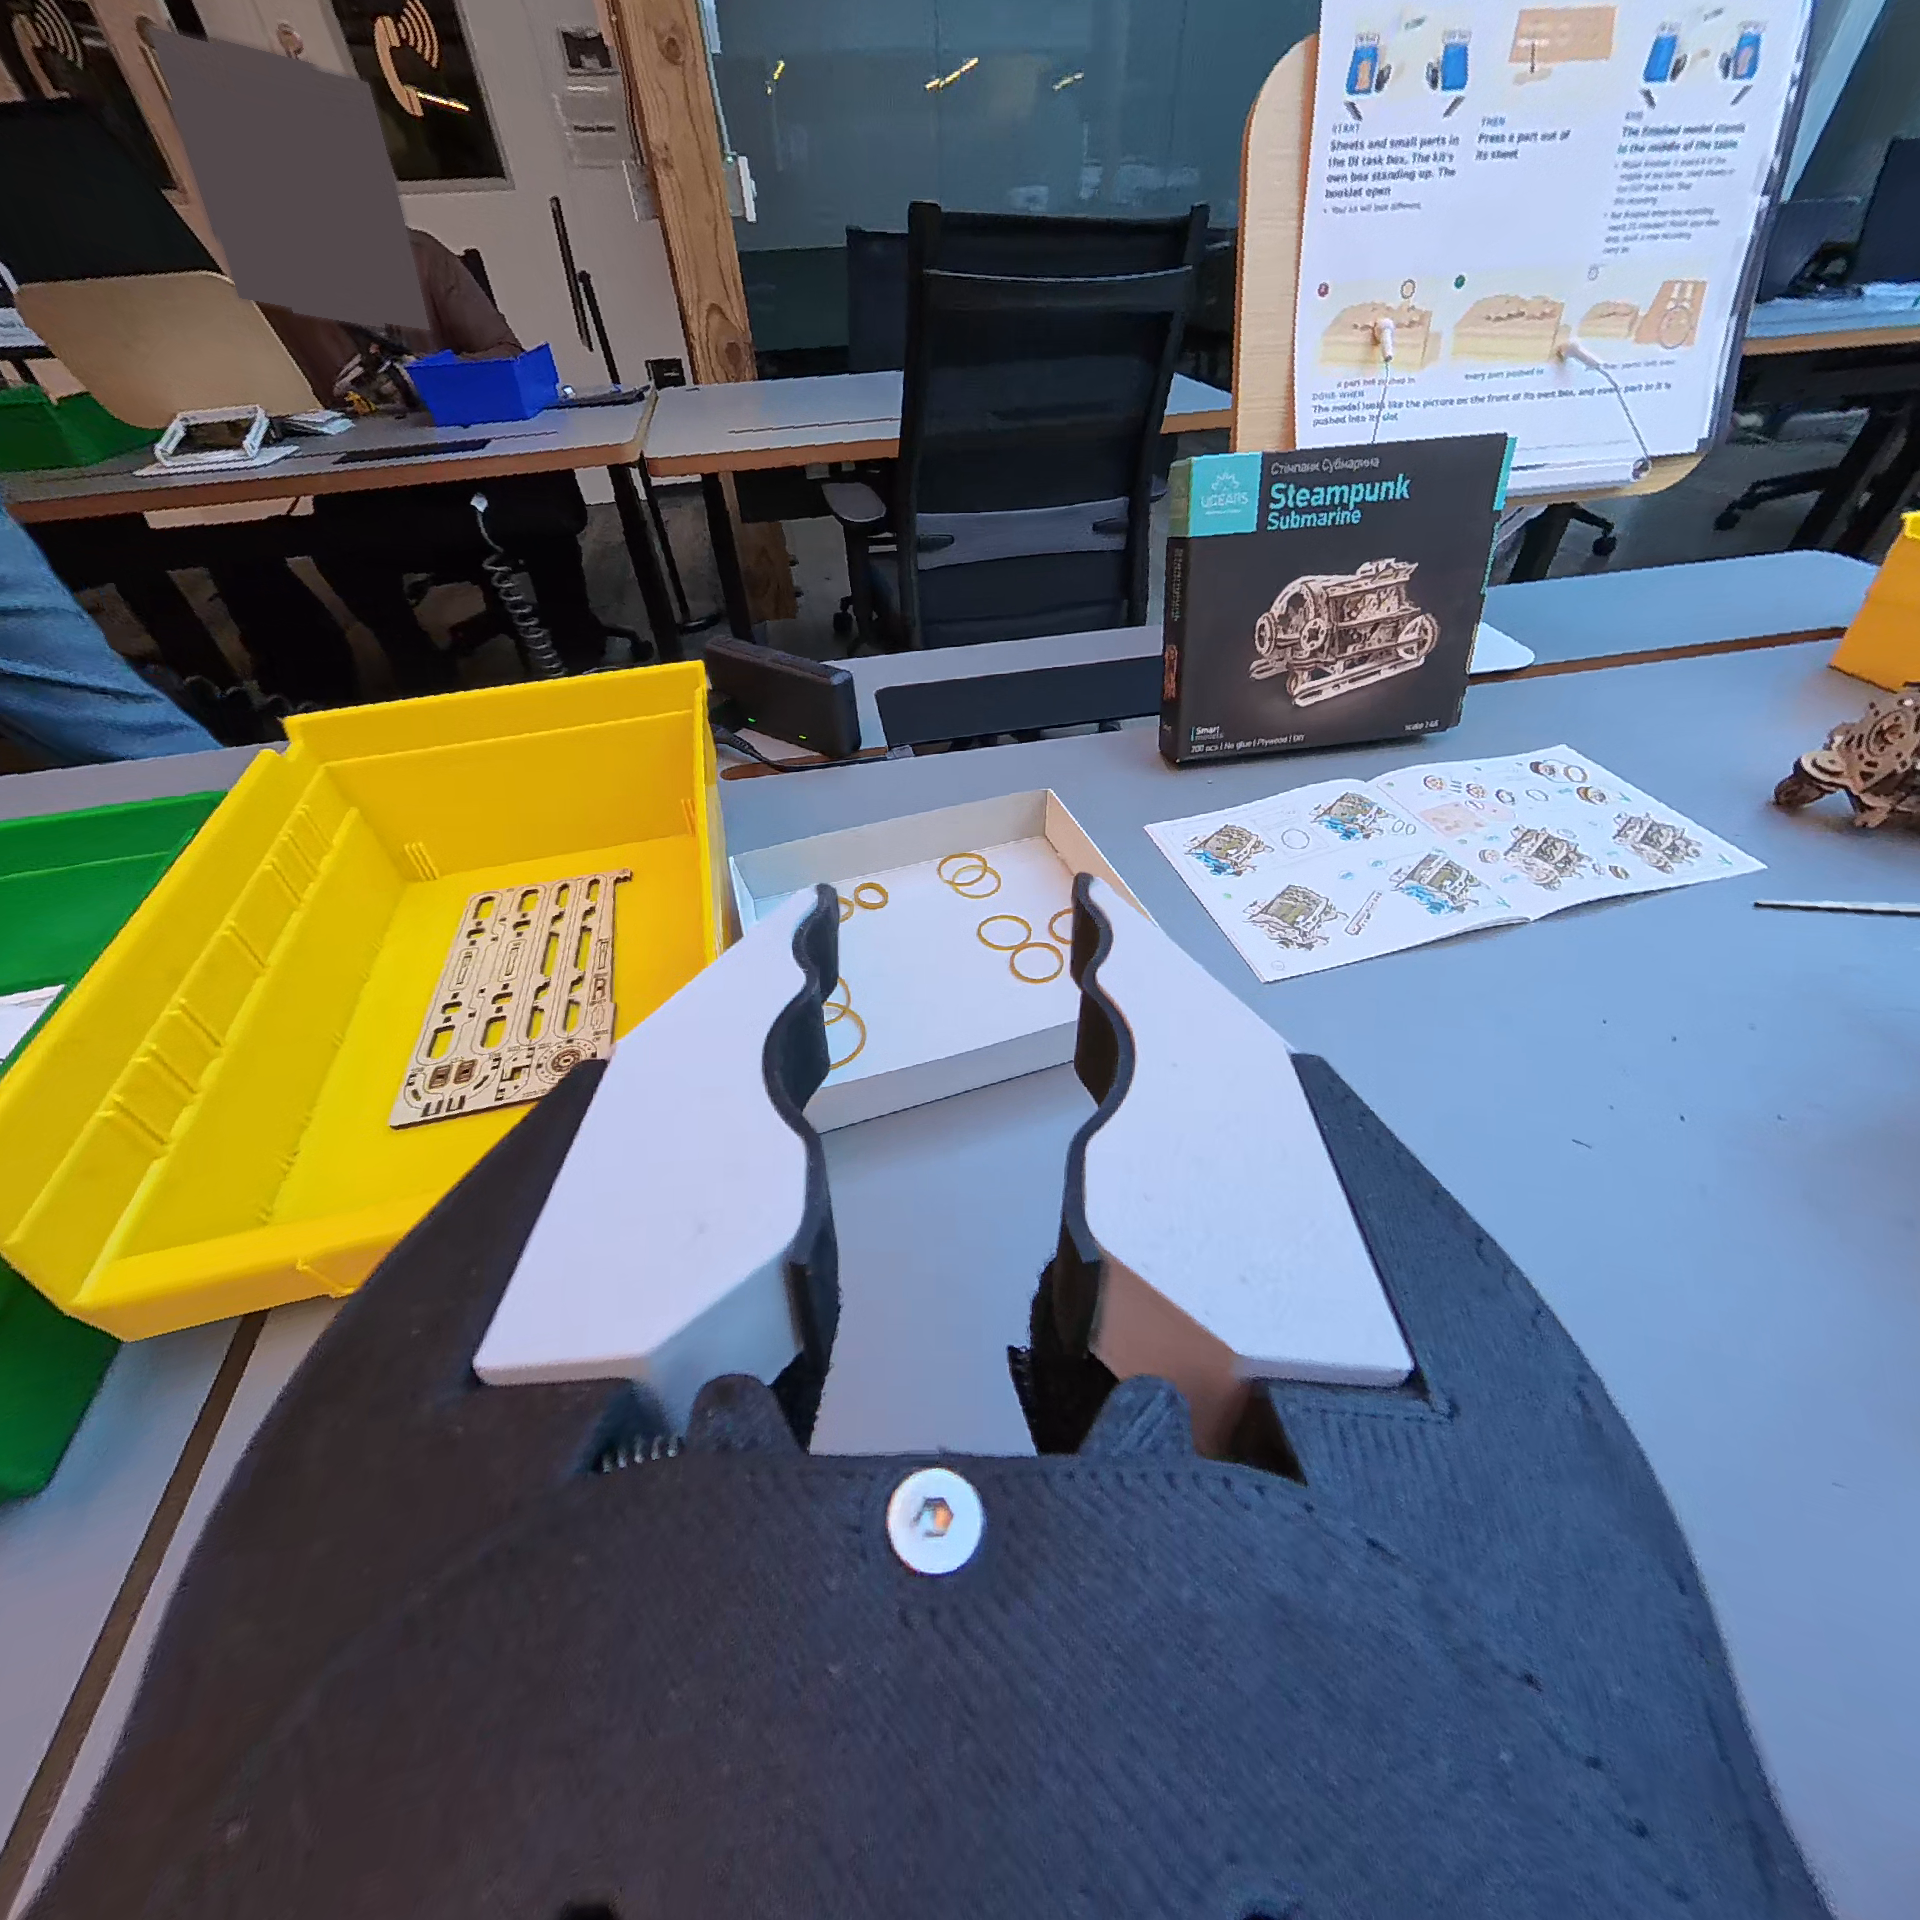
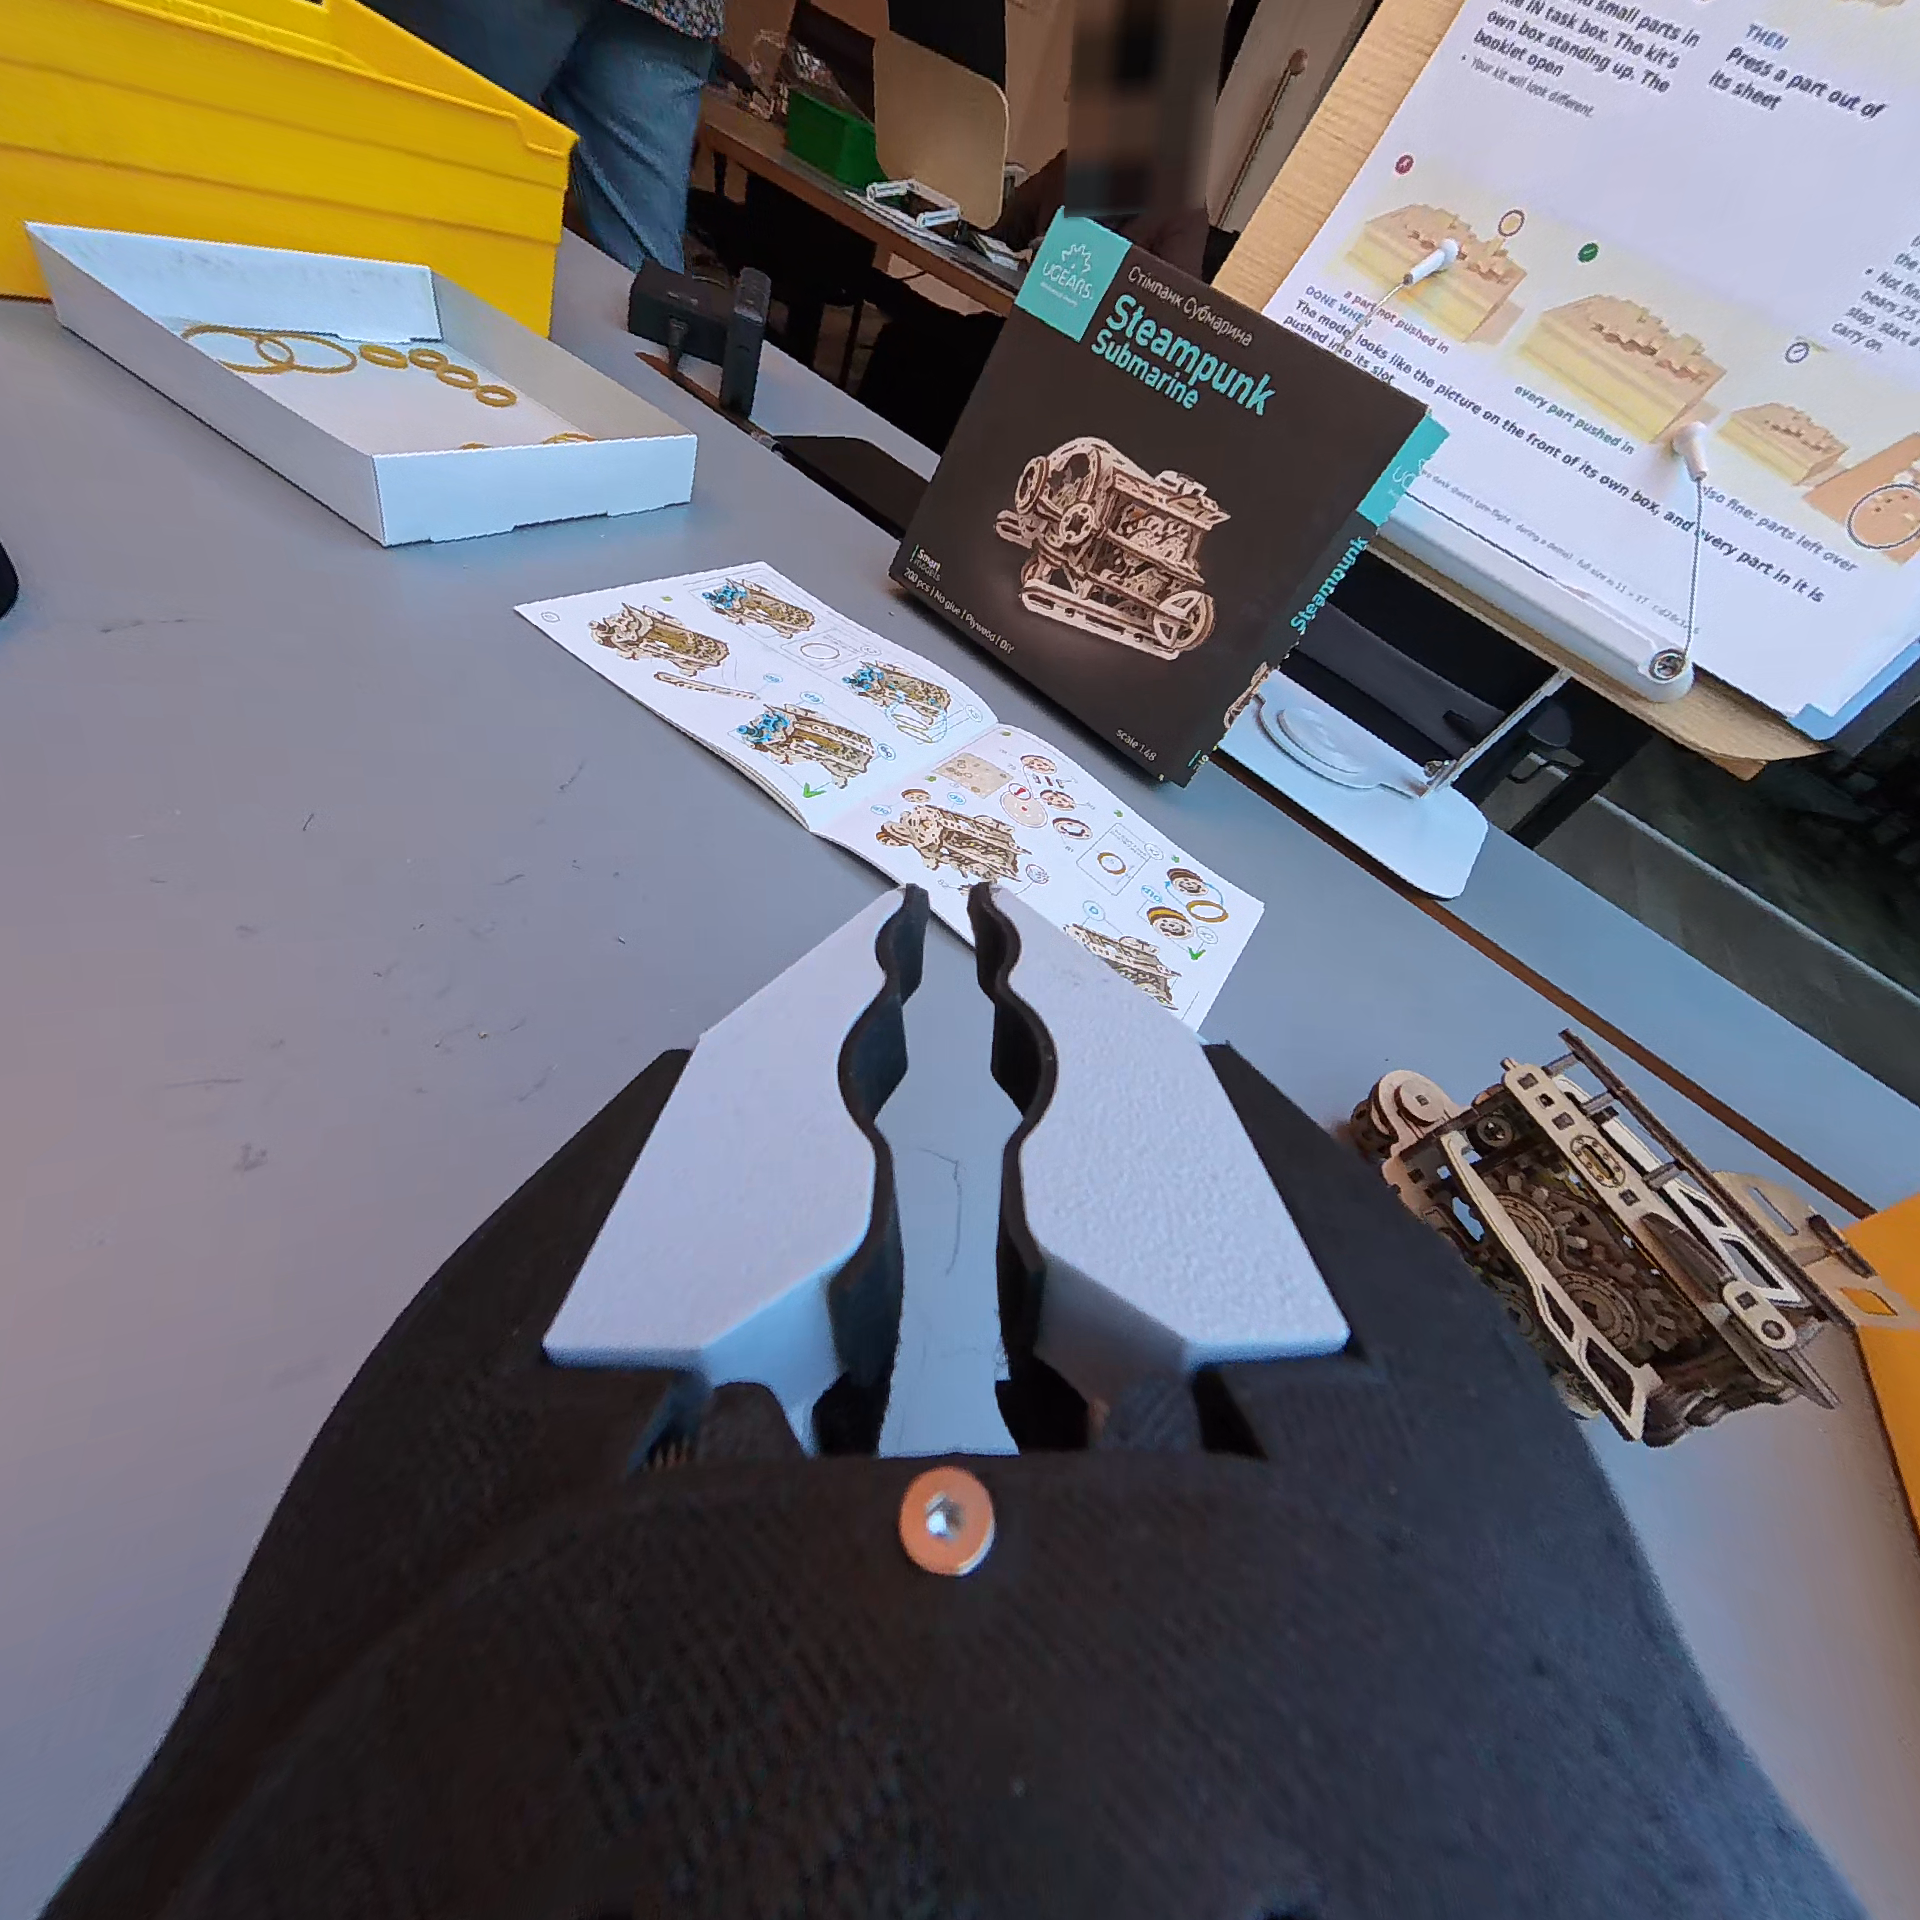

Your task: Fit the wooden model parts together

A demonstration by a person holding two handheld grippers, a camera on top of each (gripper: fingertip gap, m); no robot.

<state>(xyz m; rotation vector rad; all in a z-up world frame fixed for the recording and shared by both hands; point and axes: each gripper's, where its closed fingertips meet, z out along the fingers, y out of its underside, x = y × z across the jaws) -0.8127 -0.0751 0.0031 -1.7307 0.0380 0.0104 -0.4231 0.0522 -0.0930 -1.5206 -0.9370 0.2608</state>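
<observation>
In the left wrist view my left gripper [image 1: 953,899] is open and empty, above the near edge of a white tray [image 1: 1081,847] of rubber bands. A flat wooden parts sheet [image 1: 514,997] lies in the yellow bin [image 1: 208,1039] to its left. The partly built wooden model [image 1: 1860,764] sits at the far right. In the right wrist view my right gripper [image 2: 945,899] is empty with its jaws only a narrow gap apart, above the table, pointing at the open booklet [image 2: 894,748]. The wooden model [image 2: 1590,1236] lies to its right, apart from it.
The dark kit box [image 1: 1335,603] stands behind the booklet [image 1: 1455,852], with an instruction board [image 1: 1527,208] behind that. A green bin [image 1: 62,904] is at the left. An orange object [image 2: 1886,1320] lies beside the model. The white tray [image 2: 395,468] and yellow bin [image 2: 281,156] are far left. Left tips to right tips: about 45 cm. The wooden model [image 2: 1590,1236] is about 20 cm from my right fingertips.
</observation>
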